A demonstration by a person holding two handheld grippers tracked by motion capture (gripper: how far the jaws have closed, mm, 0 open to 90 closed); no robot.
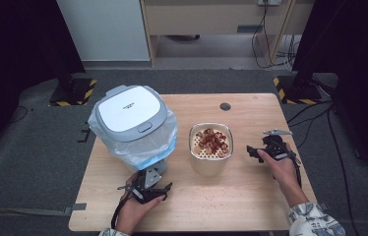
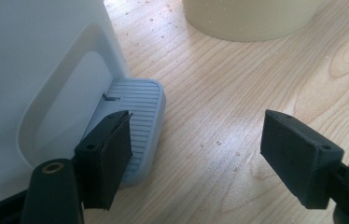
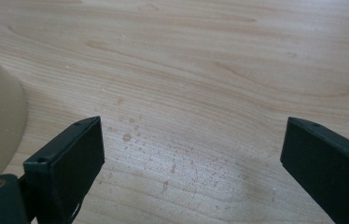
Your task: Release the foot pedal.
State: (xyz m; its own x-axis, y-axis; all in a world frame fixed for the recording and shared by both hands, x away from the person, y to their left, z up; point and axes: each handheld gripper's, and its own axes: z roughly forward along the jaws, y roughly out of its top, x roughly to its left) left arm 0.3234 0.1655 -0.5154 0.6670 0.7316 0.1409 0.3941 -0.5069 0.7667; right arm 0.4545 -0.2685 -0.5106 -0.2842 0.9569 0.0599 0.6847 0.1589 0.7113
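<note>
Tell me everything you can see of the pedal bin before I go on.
The pedal bin stands upright on the left part of the wooden table. It looks like plastic: white body, grey-rimmed lid with a white top panel, shut. A clear bag liner spills out under the lid. A ribbed grey foot pedal juts out at its base, just above the tabletop. The left tongs hang open at the pedal, one pad over it; contact is unclear.

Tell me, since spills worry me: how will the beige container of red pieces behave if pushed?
The beige container looks rigid, with a broad flat base, so it would probably slide on the wooden table rather than tip. It is lidless, and the red pieces lie loose, so a jolt could shift them.
</note>
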